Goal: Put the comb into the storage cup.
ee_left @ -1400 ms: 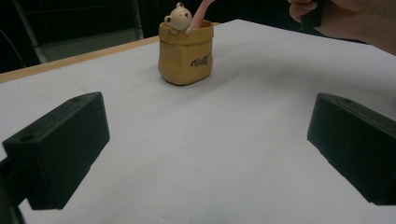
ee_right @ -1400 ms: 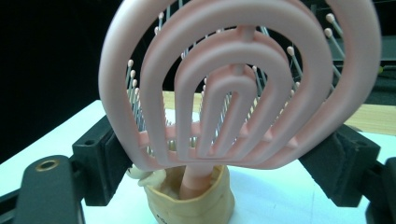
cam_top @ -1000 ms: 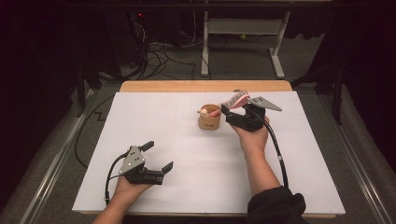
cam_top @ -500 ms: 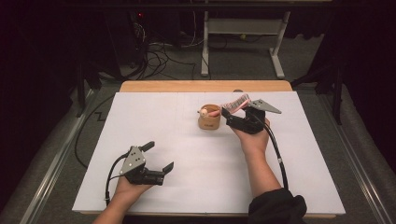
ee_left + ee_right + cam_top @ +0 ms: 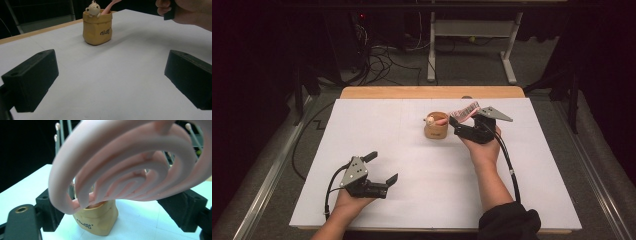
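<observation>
At surface rear, pink brush (image 5: 463, 112) gripped by right gripper (image 5: 460, 123), handle tip entering bear cup (image 5: 435, 131). Next: lowered in, released. Left gripper (image 5: 382, 170) open, idle.

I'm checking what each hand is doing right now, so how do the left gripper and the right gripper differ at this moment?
The left gripper is open with nothing between its jaws, while the right gripper is shut on the pink hairbrush. The left one sits low at the near part of the white table, apart from the yellow bear cup; the right one is raised right beside that cup, the brush handle angled into it. Both are black, hand-held, and trail a cable.
</observation>
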A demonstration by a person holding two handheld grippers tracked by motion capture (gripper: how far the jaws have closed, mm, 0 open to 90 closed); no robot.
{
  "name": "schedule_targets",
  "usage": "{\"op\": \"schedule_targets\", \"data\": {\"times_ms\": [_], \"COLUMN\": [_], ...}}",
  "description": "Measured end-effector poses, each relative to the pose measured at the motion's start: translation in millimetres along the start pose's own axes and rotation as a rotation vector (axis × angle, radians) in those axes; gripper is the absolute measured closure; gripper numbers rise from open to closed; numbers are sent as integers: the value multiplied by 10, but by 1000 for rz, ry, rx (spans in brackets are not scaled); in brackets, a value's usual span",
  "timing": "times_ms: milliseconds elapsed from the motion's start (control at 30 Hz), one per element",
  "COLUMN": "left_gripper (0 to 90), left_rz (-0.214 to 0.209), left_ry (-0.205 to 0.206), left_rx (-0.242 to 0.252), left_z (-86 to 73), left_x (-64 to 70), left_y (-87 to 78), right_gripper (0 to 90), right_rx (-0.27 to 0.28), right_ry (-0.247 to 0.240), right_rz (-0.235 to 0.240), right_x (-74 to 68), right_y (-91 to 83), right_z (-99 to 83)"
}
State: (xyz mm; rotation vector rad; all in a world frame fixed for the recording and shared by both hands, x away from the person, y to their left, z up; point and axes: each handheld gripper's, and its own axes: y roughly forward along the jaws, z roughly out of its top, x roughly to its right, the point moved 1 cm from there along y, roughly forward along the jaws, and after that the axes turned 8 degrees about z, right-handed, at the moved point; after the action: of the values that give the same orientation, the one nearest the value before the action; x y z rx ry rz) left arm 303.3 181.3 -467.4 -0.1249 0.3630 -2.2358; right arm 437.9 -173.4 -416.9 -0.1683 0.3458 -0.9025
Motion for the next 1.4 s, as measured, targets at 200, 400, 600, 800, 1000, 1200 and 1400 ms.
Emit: {"op": "schedule_targets", "data": {"times_ms": [200, 400, 600, 800, 1000, 1200, 1400], "left_gripper": [0, 0, 0, 0, 0, 0, 0], "left_rz": [-1, 1, 1, 5, 3, 3, 4], "left_ry": [2, -1, -1, -6, -8, -8, -9], "left_rx": [-1, -1, -3, -5, -6, -9, -10], "left_z": [-1, -1, -4, -7, -8, -12, -14], "left_x": [1, -3, -8, -15, -14, -16, -23], "left_y": [0, -1, 2, 4, 6, 11, 13], "right_gripper": [147, 137, 127, 109, 104, 66, 3], "right_rx": [-8, -22, -29, -39, -43, -48, -62], "right_ry": [-2, -6, -8, -6, -9, -10, -12], "right_rz": [-1, 1, 0, 0, -4, -12, -23], "right_x": [2, 5, 4, 15, 26, 32, 46], "right_y": [-1, 0, -7, -31, -59, -72, -76], "right_z": [-2, -10, -6, 8, 23, 28, 19]}}
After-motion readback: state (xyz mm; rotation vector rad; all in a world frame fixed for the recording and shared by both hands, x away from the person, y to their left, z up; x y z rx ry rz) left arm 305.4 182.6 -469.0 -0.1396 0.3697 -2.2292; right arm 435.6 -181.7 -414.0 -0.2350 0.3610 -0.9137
